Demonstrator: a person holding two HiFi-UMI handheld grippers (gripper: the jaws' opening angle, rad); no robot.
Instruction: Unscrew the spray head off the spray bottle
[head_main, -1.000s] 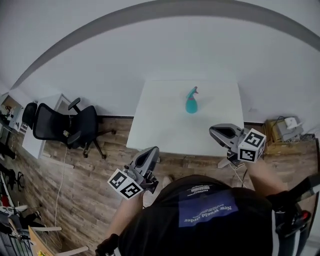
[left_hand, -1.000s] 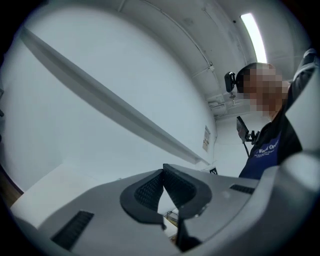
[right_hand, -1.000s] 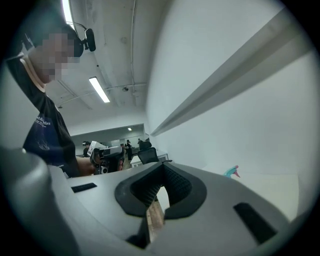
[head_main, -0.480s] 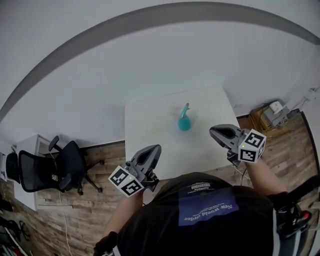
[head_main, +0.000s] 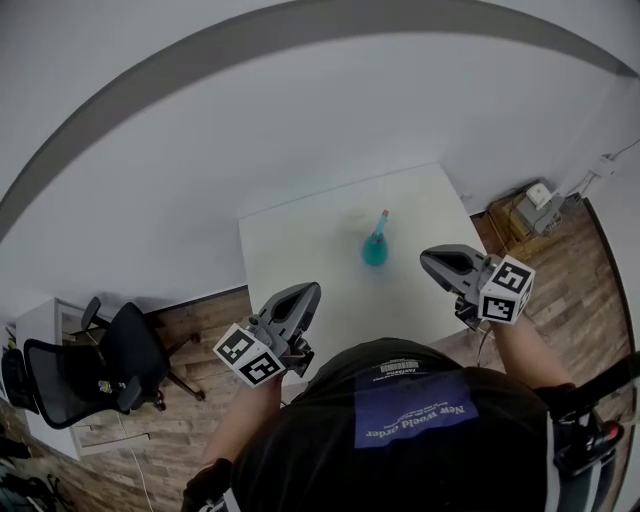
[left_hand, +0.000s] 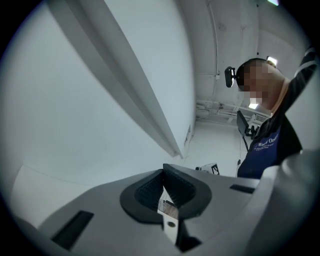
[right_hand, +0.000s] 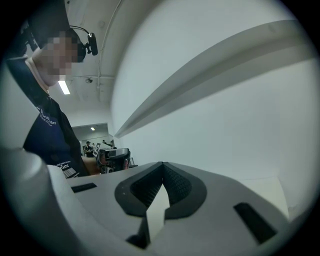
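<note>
The spray bottle (head_main: 376, 247) stands upright on the white desk (head_main: 300, 250), around the middle and a little toward the person's right. Its spray head (head_main: 382, 220) sits on top and, as far as I can judge, is fully screwed on. Nothing of the job looks done yet: nothing is touching the bottle and the head shows no sign of being loosened. Everything is left to do, which means taking hold of the body, gripping the head, twisting it free and lifting it away.

The left hand-held gripper (head_main: 308, 291) is held out in front of the person's chest at the desk's near edge. Its nose is aimed up across the desk toward the wall (head_main: 200, 150), with its marker cube turned upward. Its jaws are pressed together with nothing between them, and its own view looks past them at bare wall, not at the bottle.

The right hand-held gripper (head_main: 428, 260) hangs over the near right part of the desk, its nose pointing roughly toward the bottle's side. Its jaws are likewise closed on nothing. Both are clear of the bottle, and the right one is the nearer. I'd say each has to open before it can grasp anything.

Off to the left, an office chair (head_main: 120, 355) stands on the wooden floor (head_main: 190, 400).
</note>
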